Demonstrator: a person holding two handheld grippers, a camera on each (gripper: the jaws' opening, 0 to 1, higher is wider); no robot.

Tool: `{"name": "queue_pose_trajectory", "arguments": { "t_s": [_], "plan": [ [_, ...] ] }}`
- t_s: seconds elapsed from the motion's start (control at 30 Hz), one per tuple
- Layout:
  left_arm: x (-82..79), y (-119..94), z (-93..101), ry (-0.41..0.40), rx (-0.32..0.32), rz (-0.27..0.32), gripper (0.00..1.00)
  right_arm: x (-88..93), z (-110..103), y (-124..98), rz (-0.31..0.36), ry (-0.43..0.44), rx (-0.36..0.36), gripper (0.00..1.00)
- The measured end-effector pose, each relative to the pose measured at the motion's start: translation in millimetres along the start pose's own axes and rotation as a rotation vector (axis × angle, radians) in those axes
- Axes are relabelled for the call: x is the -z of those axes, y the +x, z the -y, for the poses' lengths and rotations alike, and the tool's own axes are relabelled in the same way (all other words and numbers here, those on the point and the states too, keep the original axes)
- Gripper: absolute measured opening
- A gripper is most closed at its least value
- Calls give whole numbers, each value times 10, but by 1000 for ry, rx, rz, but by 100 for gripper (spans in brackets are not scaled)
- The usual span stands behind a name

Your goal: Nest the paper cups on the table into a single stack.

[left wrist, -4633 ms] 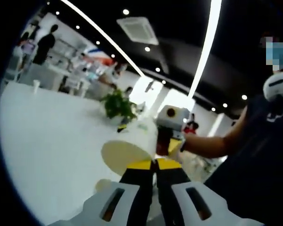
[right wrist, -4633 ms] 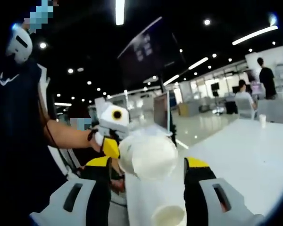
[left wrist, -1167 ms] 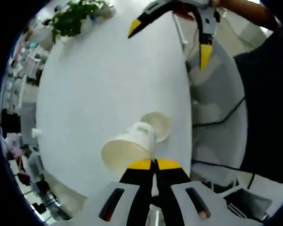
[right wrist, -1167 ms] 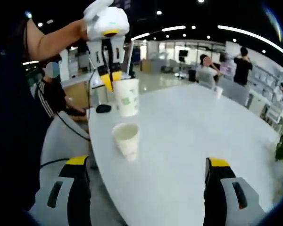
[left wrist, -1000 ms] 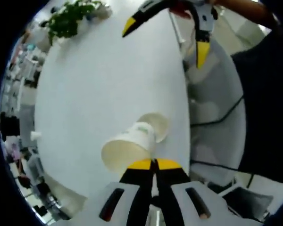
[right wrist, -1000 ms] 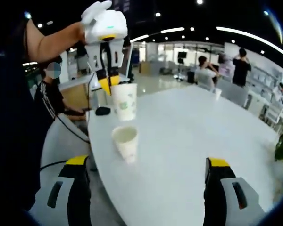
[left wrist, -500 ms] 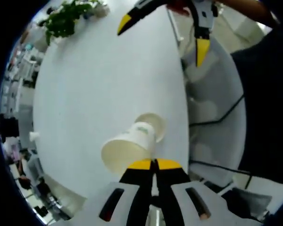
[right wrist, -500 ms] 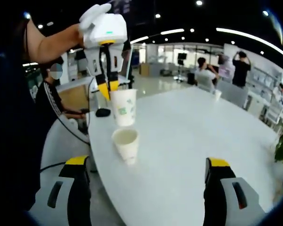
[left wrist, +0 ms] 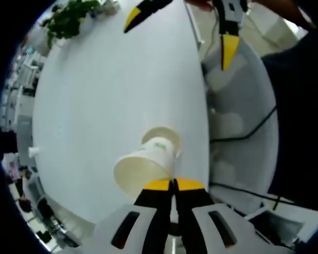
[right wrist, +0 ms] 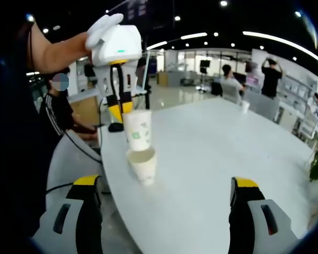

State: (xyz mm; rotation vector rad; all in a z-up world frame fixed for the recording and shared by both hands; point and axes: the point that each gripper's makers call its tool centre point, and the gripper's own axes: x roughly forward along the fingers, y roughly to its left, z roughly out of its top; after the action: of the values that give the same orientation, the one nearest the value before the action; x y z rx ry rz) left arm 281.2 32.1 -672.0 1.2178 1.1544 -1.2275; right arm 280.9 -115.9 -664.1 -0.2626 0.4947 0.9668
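Observation:
A white paper cup with a green print (left wrist: 143,168) hangs upright from its rim, and my left gripper (left wrist: 173,182) is shut on it. In the right gripper view that left gripper (right wrist: 119,53) holds the cup (right wrist: 138,129) straight above a second paper cup (right wrist: 143,164), with its base at the lower cup's mouth. The lower cup (left wrist: 163,136) stands upright near the edge of the white table (left wrist: 106,95). My right gripper (right wrist: 165,184) is open and holds nothing, a little way back from both cups. Its yellow fingertips (left wrist: 229,50) reach in from the top of the left gripper view.
The table edge (right wrist: 114,174) runs just left of the cups, with a chair and floor beyond. A small dark object (right wrist: 115,127) lies at the table's near end. A small cup (right wrist: 245,106) stands far off, and a plant (left wrist: 69,18) at the far side. People stand in the background.
My left gripper has come down with the held cup, from well above the standing cup to its mouth. My right gripper has stayed open and still.

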Motion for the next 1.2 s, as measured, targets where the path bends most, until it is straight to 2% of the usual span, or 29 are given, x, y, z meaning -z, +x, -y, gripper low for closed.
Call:
{"name": "queue_pose_trajectory", "arguments": {
  "t_s": [0.2, 0.6, 1.2],
  "plan": [
    [7, 32, 59, -6, 21, -6, 0, 10, -5, 12, 1, 2, -1, 100],
    [-20, 131, 80, -24, 20, -5, 0, 20, -7, 12, 3, 14, -1, 100],
    [10, 355, 133, -61, 44, 1, 0, 20, -34, -8, 13, 26, 3, 100]
  ]
}}
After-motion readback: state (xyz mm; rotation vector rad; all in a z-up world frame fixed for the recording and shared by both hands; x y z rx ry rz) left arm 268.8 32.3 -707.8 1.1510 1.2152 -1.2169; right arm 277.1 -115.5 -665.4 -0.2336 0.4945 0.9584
